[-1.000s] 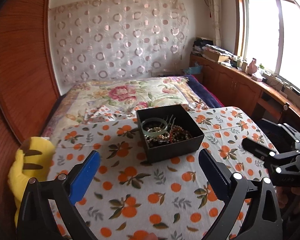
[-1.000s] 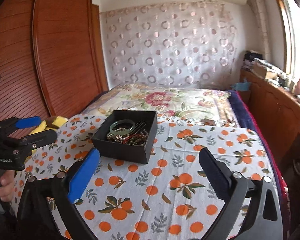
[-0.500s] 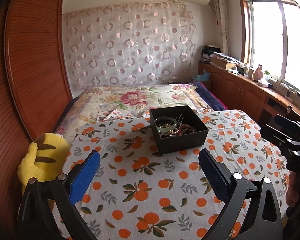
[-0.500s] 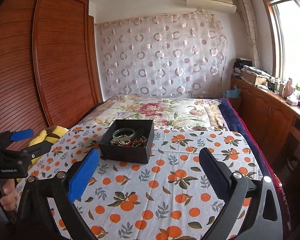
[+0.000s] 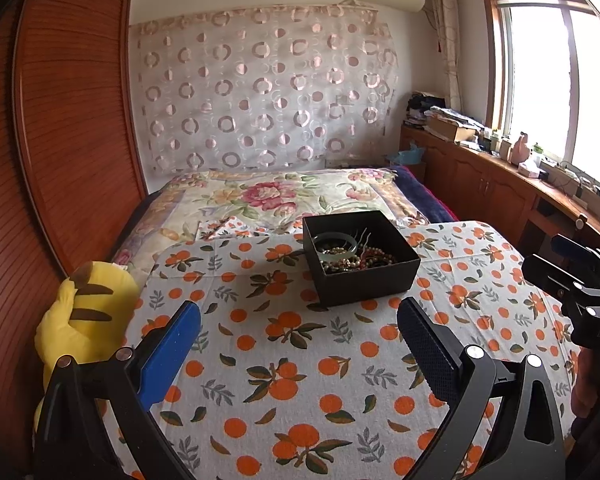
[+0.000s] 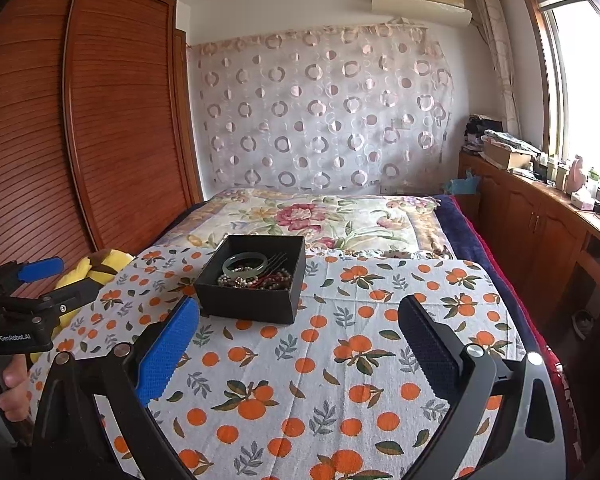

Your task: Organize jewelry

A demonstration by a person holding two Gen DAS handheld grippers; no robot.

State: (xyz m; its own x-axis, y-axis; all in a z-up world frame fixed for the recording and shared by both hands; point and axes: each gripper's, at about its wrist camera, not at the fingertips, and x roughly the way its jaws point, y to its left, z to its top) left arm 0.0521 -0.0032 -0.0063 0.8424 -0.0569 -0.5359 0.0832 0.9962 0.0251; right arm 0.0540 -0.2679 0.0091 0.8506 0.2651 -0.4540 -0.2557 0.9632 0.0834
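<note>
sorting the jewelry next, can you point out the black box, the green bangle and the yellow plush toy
black box (image 5: pixel 365 282): left wrist view, on its near outer wall.
green bangle (image 6: pixel 244 260): right wrist view, on the far arc of the ring, inside the box.
yellow plush toy (image 5: pixel 84 320): left wrist view, on its body left of the cloth.

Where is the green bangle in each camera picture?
Left wrist view: the green bangle lies in the black box, just right of centre, by the box's far-left corner.
Right wrist view: the green bangle sits left of centre, at the back of the black box.
Shared landmark: the yellow plush toy left of the box.
</note>
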